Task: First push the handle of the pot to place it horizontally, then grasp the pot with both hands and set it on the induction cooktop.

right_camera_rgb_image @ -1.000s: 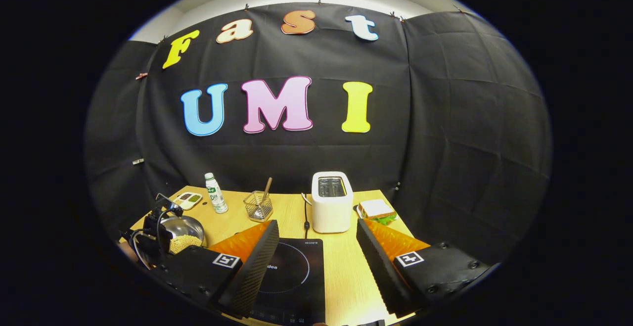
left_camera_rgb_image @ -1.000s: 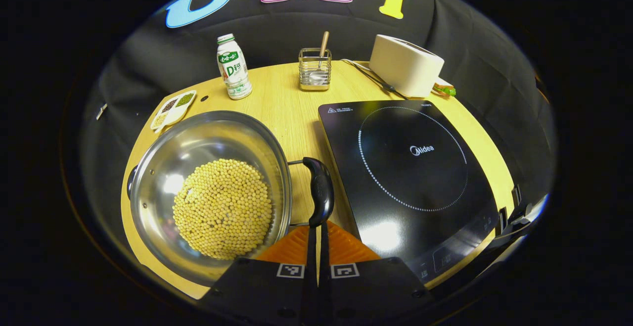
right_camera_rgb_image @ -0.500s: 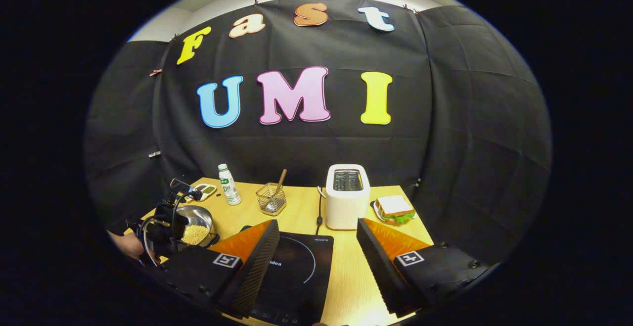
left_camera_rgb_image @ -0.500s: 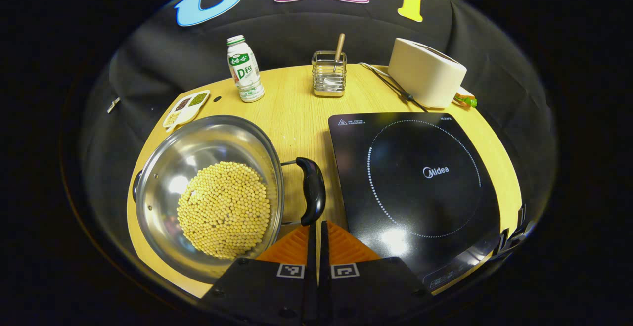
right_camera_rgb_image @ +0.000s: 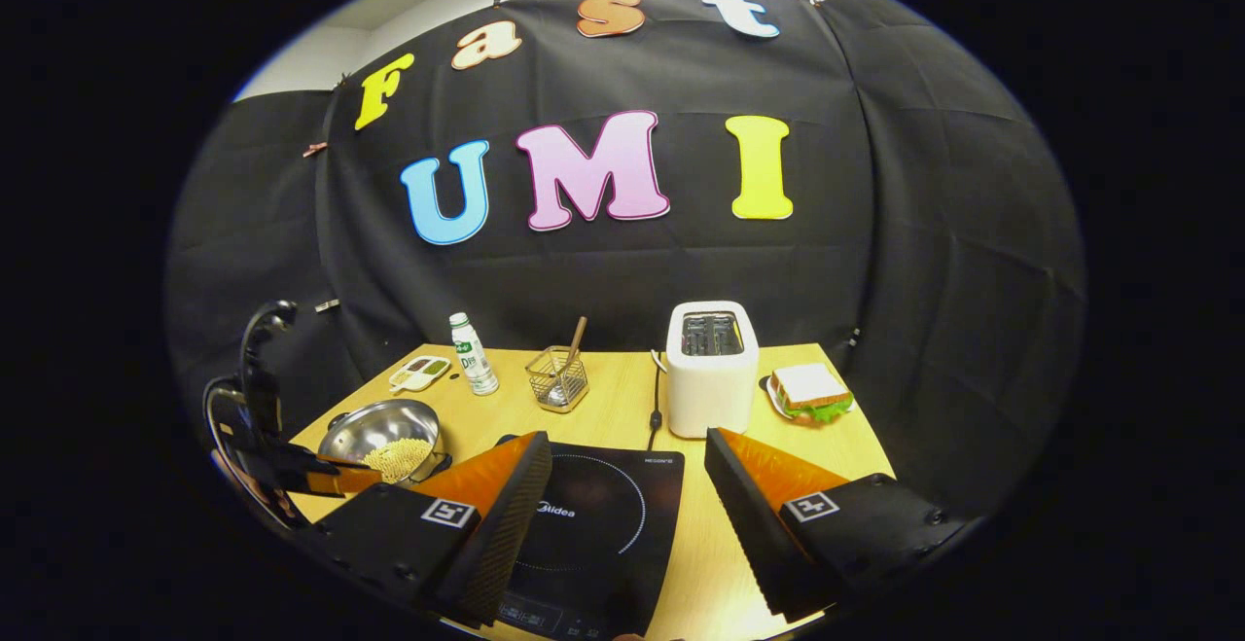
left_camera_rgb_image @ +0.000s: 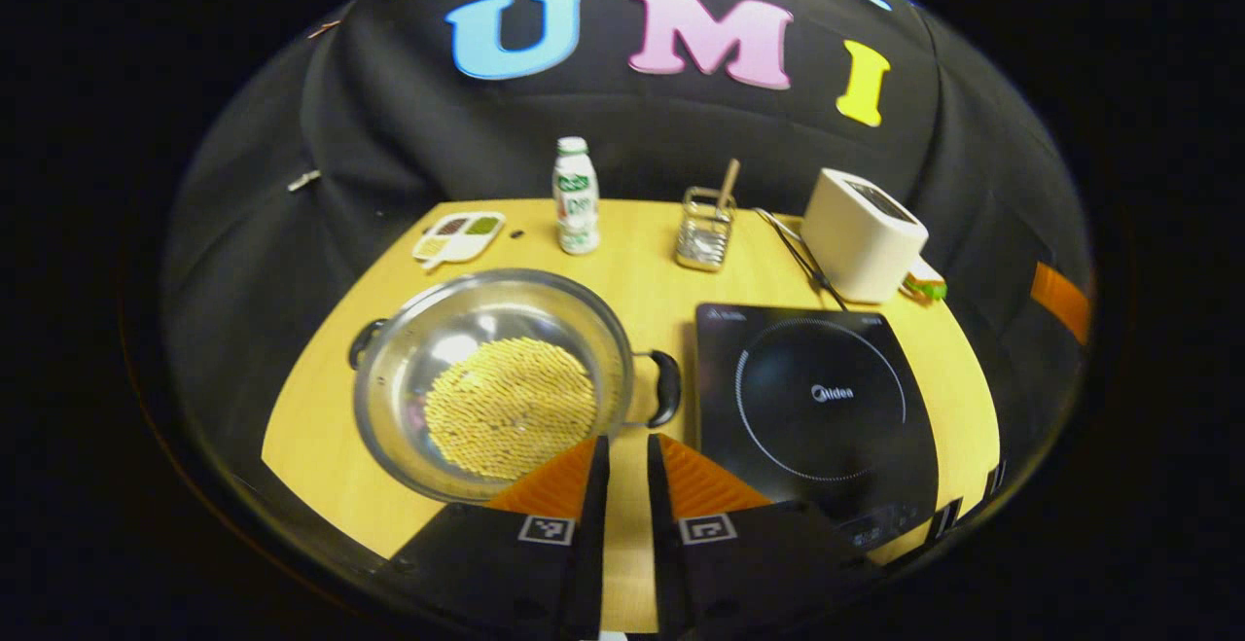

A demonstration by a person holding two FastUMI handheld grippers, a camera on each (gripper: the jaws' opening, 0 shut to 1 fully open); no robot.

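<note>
A steel pot (left_camera_rgb_image: 409, 369) holding yellow beans (left_camera_rgb_image: 511, 408) stands on the left of the wooden table (left_camera_rgb_image: 321, 427). Its black handles point left (left_camera_rgb_image: 362, 341) and right (left_camera_rgb_image: 666, 388). The black induction cooktop (left_camera_rgb_image: 812, 398) lies just right of the pot. My left gripper (left_camera_rgb_image: 627, 442) hovers a little short of the right handle, its orange fingers a narrow gap apart and holding nothing. In the right gripper view, the right gripper (right_camera_rgb_image: 627, 439) is wide open above the cooktop (right_camera_rgb_image: 593, 524), with the pot (right_camera_rgb_image: 374, 427) and the left gripper (right_camera_rgb_image: 292, 476) at far left.
Along the table's back stand a divided dish (left_camera_rgb_image: 457, 235), a small bottle (left_camera_rgb_image: 576, 198), a wire utensil holder (left_camera_rgb_image: 705, 232) and a white toaster (left_camera_rgb_image: 861, 247) with its cord. A sandwich on a plate (right_camera_rgb_image: 807, 393) sits at the back right.
My left gripper has drawn back and up from the pot's right handle, and its fingers have parted slightly. The right gripper has hardly moved and stays open.
</note>
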